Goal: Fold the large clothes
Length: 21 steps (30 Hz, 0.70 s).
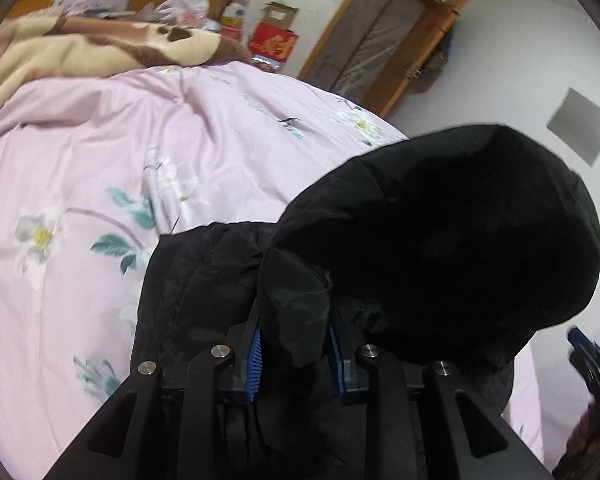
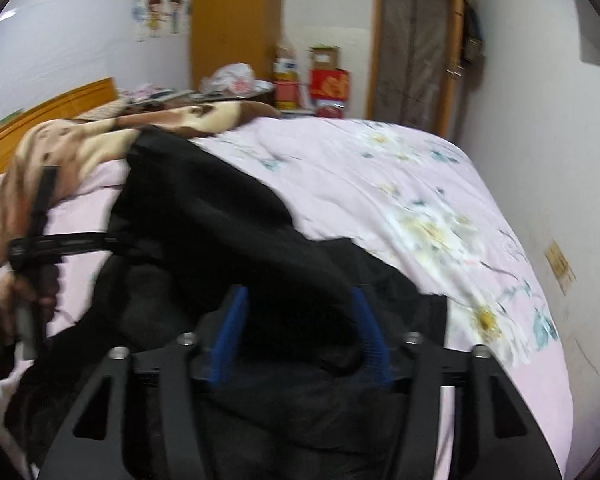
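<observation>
Blue pads of my left gripper (image 1: 296, 354) stand a little apart with a fold of the black jacket (image 1: 420, 240) between them; whether they press it I cannot tell.

Across the lower right of the left-wrist frame the jacket bulges up over the pink floral quilt (image 1: 80, 168). My right gripper (image 2: 300, 340) is spread wide at bottom centre of its own frame, dark cloth lying loose between the pads, the jacket running toward the brown blanket (image 2: 100, 136) at upper left.
</observation>
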Tool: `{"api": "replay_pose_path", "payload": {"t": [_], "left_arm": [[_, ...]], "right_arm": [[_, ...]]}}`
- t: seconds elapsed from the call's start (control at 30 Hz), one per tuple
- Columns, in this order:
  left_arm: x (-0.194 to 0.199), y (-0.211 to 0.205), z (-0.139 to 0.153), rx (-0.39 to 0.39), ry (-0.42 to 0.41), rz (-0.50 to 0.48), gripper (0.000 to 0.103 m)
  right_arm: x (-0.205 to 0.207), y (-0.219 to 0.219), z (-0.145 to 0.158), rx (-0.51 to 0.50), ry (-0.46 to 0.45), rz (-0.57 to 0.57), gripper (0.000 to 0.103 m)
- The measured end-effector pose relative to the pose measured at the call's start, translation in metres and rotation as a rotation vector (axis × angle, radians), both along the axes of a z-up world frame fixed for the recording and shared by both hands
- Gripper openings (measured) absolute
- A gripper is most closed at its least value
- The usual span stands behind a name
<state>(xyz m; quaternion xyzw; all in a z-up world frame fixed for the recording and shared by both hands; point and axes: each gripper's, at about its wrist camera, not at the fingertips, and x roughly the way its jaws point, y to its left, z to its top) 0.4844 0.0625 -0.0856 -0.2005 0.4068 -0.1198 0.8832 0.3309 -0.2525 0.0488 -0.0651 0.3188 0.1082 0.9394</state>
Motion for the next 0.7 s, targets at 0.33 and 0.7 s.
{"api": "replay_pose_path", "payload": {"t": [0.33,0.7], "left_arm": [[-0.029,-0.011,0.018,0.091,-0.015,-0.075,0.041],[-0.036,-0.007,0.055,0.13,-0.061,-0.107,0.046]], "right_arm": [[0.045,0.108,0.014,-0.391,-0.028,0.197,0.076],[0.096,0.117,0.028,-0.593,-0.087,0.069,0.008]]}}
